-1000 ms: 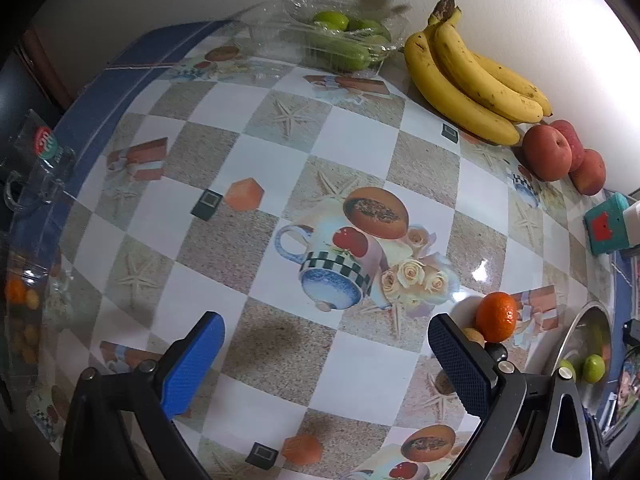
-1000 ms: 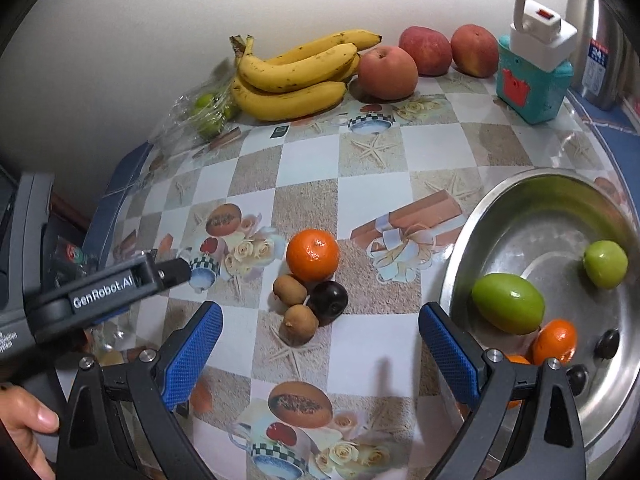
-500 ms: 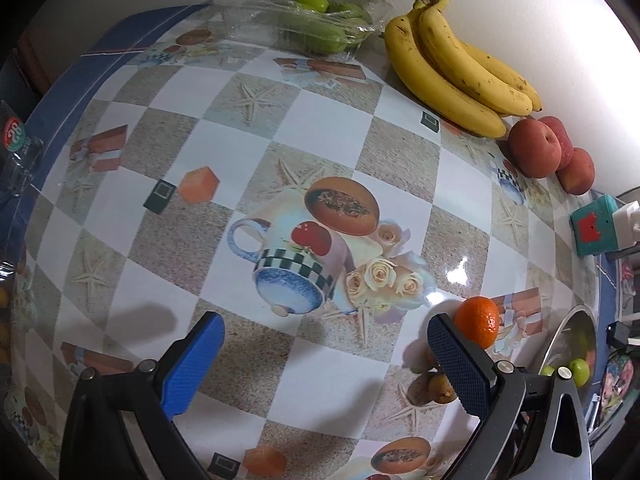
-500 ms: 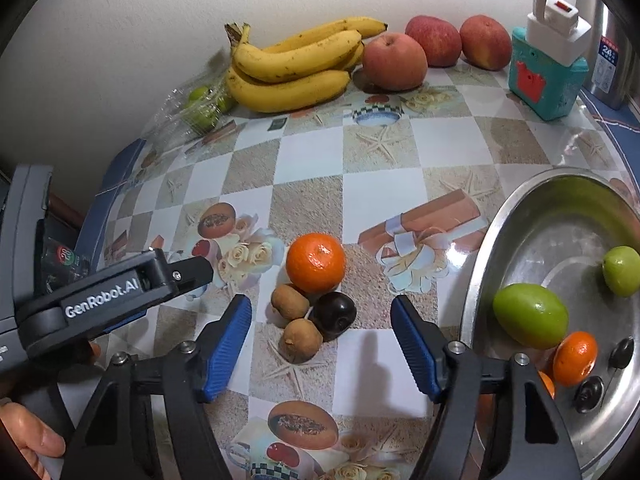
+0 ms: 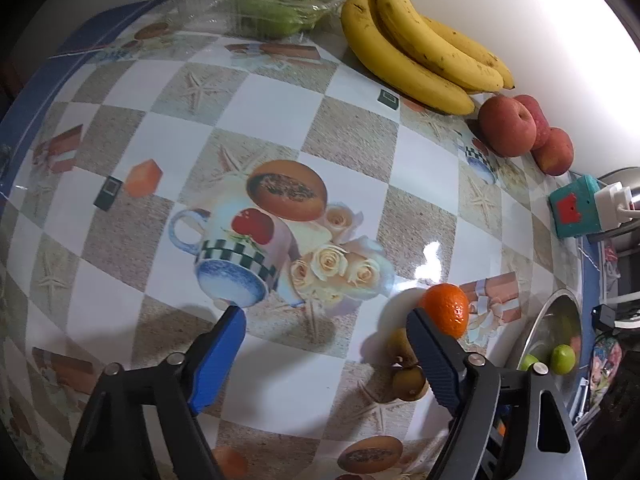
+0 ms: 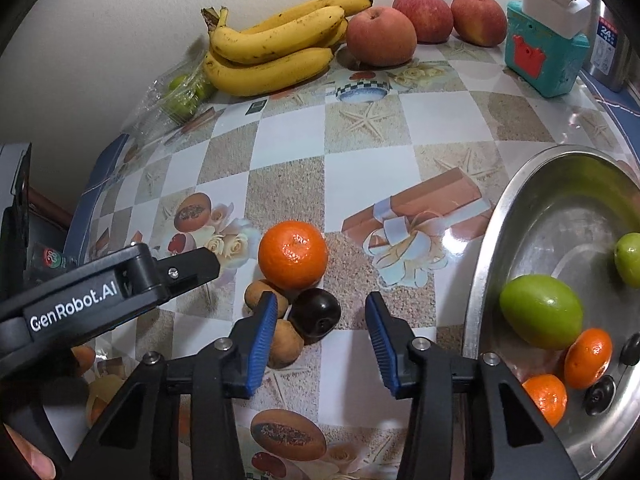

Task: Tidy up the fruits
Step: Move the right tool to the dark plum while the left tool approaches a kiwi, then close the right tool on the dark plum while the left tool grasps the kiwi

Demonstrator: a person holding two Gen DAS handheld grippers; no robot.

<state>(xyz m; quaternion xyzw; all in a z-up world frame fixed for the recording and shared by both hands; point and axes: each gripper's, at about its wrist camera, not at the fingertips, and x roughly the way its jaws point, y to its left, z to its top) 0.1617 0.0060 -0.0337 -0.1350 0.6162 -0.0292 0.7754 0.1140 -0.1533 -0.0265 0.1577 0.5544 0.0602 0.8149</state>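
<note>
- Fruit lay sorted by kind along the wall: the banana bunch (image 6: 276, 52) beside three apples (image 6: 380, 34), with a clear packet of green fruit (image 6: 180, 96) at the far end, probably so each sort kept its own patch of the patterned tablecloth (image 6: 360, 148).
- Loose pieces sat in one tight cluster mid-table: a mandarin (image 6: 293, 254) touching two small brown fruits (image 6: 285, 344) and a dark round fruit (image 6: 316, 314), seemingly left to be moved.
- To the right stood the steel bowl (image 6: 492, 240), already holding a large green fruit (image 6: 541, 311), two mandarins and small dark fruits; I judged it the place for the cluster.
- Right gripper (image 6: 320, 340) pointed steeply down over the cluster. Its jaws had just been closing and were fairly narrow, with the dark fruit between the blue pads, yet neither pad pressed on it, so nothing was held.
- Left gripper (image 5: 324, 354) hovered beside the same cluster, its jaws having just narrowed a little but still wide; only bare cloth lay between them, and the mandarin (image 5: 445, 310) sat behind its right finger.
- Closing on the dark fruit risked nudging the brown one just beside the left pad.
</note>
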